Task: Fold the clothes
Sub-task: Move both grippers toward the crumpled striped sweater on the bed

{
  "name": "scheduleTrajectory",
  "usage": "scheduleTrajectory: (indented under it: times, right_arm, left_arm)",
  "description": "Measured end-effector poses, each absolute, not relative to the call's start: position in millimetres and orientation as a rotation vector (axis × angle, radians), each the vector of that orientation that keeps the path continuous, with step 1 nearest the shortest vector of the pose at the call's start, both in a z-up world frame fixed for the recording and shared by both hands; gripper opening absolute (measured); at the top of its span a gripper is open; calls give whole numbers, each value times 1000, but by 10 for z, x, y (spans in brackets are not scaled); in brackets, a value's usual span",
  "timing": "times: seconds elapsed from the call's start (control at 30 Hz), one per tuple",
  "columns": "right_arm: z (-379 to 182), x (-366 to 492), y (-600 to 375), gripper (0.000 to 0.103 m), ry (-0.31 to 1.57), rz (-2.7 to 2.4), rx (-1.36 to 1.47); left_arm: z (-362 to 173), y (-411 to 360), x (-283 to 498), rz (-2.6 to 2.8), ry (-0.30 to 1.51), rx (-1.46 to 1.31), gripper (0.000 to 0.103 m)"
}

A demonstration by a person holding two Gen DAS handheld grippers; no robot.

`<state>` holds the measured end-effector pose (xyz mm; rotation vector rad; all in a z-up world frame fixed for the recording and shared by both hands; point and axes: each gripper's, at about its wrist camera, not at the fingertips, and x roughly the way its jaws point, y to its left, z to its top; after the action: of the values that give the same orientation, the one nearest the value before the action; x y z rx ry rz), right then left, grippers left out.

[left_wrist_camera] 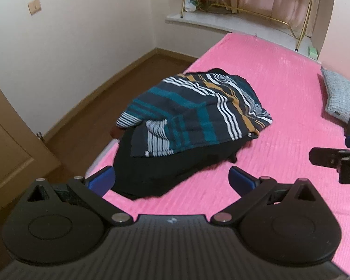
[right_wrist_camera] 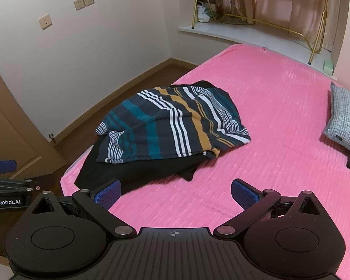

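left gripper point(left_wrist_camera: 171, 179): jaws spread, holding nothing | right gripper point(right_wrist_camera: 176, 193): jaws spread, holding nothing | dark striped teal-white-mustard knit garment point(right_wrist_camera: 175, 123): heaped on black cloth point(right_wrist_camera: 151, 175), on pink ribbed bedspread point(right_wrist_camera: 280, 140), near bed's left edge | grey checked pillow point(right_wrist_camera: 345, 116): well apart, right

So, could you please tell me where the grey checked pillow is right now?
The grey checked pillow lies at the right edge of the pink bed cover, well right of the striped garment.

Shirt point(right_wrist_camera: 172, 126) lies on top of a second garment point(right_wrist_camera: 137, 172), both on the bed point(right_wrist_camera: 268, 140) near its left edge. Pillow point(right_wrist_camera: 345, 119) on the bed, well right of the shirt. Window ledge point(right_wrist_camera: 240, 33) behind the bed.
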<state>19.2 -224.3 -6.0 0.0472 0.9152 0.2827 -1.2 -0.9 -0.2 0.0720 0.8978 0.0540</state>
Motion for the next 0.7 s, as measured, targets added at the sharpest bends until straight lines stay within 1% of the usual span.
scheduleTrajectory:
  times: [0.23,0.37,0.43,0.7]
  right_arm:
    - [-72,205,-2259,103,919,276,54]
    - [-74,169,-2306,103,920,270,62]
    - [-76,158,-2320,103,918,266,65]
    - [-85,150,-2332,103,920,259,68]
  left_arm:
    - [-38,-114,-143,39,864,74,102]
    - [-129,-202,-145,23,895,72,102]
    - [-53,-44,-5,10,929,44,102]
    - [-100,-67,-8,6,943,39,102]
